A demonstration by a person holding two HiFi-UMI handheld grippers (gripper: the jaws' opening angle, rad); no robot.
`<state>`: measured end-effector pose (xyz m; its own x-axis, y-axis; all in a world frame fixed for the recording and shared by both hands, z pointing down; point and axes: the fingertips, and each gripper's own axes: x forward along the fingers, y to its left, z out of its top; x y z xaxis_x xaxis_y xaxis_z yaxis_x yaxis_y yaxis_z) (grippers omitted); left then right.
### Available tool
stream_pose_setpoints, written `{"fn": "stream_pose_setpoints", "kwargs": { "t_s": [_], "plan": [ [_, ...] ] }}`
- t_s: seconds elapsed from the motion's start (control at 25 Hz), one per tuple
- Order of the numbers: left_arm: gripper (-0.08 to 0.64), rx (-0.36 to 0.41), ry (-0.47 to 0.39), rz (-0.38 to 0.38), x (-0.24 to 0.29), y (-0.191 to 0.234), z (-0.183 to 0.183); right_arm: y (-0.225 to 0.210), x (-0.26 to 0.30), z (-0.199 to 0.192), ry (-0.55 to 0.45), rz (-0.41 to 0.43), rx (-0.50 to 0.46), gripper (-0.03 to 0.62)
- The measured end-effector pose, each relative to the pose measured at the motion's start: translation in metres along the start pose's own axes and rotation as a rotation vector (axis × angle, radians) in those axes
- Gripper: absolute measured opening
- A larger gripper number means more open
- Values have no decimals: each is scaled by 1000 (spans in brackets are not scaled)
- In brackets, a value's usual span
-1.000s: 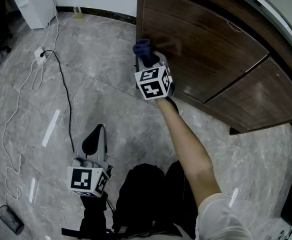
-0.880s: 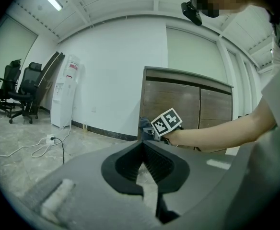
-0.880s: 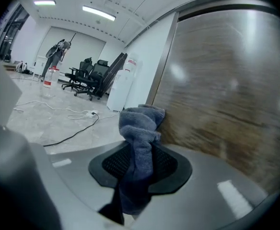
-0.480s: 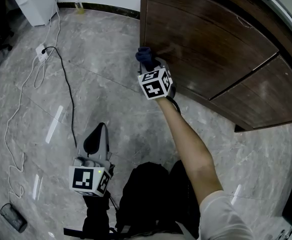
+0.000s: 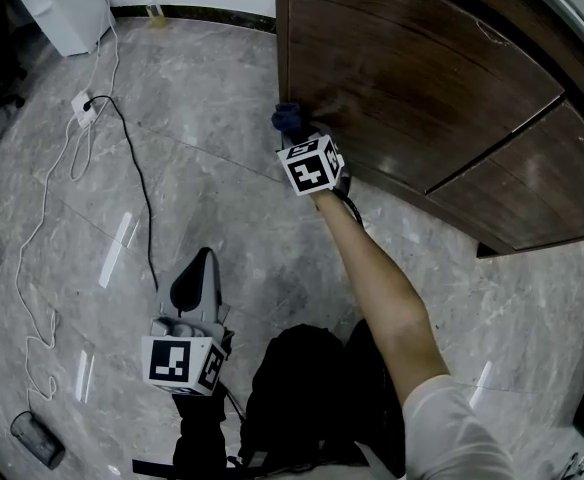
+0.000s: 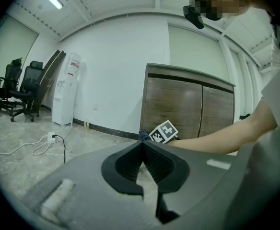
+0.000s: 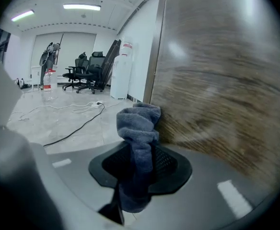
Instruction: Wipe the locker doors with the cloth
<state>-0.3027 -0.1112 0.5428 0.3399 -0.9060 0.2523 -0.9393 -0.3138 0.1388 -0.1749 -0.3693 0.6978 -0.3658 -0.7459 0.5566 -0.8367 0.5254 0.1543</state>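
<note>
A dark brown wooden locker (image 5: 422,78) with two doors stands at the upper right. My right gripper (image 5: 294,128) is shut on a bunched blue-grey cloth (image 7: 139,128), and the cloth (image 5: 288,118) presses against the left door (image 7: 216,90) near its lower left corner. My left gripper (image 5: 194,278) hangs low over the floor, well away from the locker, its jaws shut with nothing between them (image 6: 142,150). In the left gripper view the right gripper's marker cube (image 6: 163,131) shows in front of the locker (image 6: 188,104).
A white power strip (image 5: 80,108) with a black cable (image 5: 142,198) and a white cable (image 5: 32,248) lies on the grey marble floor at the left. A white appliance (image 5: 57,3) stands by the far wall. Office chairs (image 7: 85,71) stand further off.
My right gripper has slid down the left door with the cloth, closer to the door's bottom edge. The left gripper has stayed where it was.
</note>
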Motion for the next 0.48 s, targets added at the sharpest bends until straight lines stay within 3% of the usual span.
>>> {"fn": "stream_pose_setpoints", "kwargs": {
  "t_s": [0.28, 0.48],
  "plan": [
    [1, 2, 11, -1, -2, 1, -3, 4, 11, -17, 48, 25, 43, 109],
    [0, 7, 5, -7, -1, -1, 0, 11, -6, -3, 18, 107, 26, 106]
  ]
}}
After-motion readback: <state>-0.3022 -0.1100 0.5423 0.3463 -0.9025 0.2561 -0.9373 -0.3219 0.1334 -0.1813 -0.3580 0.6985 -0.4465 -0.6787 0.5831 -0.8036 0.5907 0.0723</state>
